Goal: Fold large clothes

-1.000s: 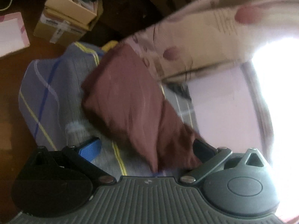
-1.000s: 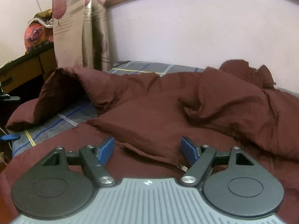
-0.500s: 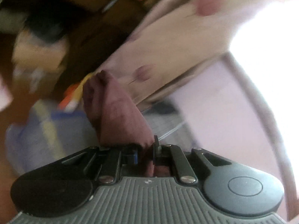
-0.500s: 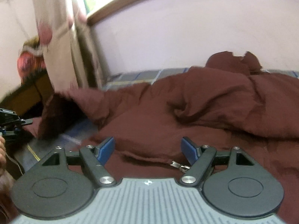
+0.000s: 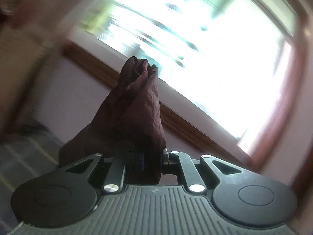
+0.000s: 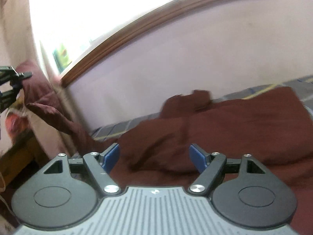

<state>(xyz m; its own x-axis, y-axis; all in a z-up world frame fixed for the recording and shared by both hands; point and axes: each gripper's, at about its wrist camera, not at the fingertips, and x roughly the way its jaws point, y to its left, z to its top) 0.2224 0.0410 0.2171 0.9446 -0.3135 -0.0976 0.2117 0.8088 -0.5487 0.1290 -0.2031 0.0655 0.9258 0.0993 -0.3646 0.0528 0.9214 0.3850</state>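
Note:
A large maroon garment [image 6: 225,129] lies crumpled across the bed. My left gripper [image 5: 152,161] is shut on a bunched corner of the maroon garment [image 5: 137,113], which sticks up in front of the window. In the right wrist view the left gripper [image 6: 13,82] shows at the far left, holding that raised corner [image 6: 39,96] high. My right gripper [image 6: 154,156] is open and empty, its blue pads [image 6: 111,155] just above the cloth near the bed's front.
A grey checked bedsheet [image 6: 125,125] covers the bed along a pink wall [image 6: 176,58]. A bright window with a wooden frame [image 5: 185,125] is above. A curtain [image 6: 13,29] and wooden furniture [image 6: 21,152] stand at the left.
My left gripper closed on the garment corner and lifted it up toward the window. My right gripper stayed open and shifted slightly over the cloth.

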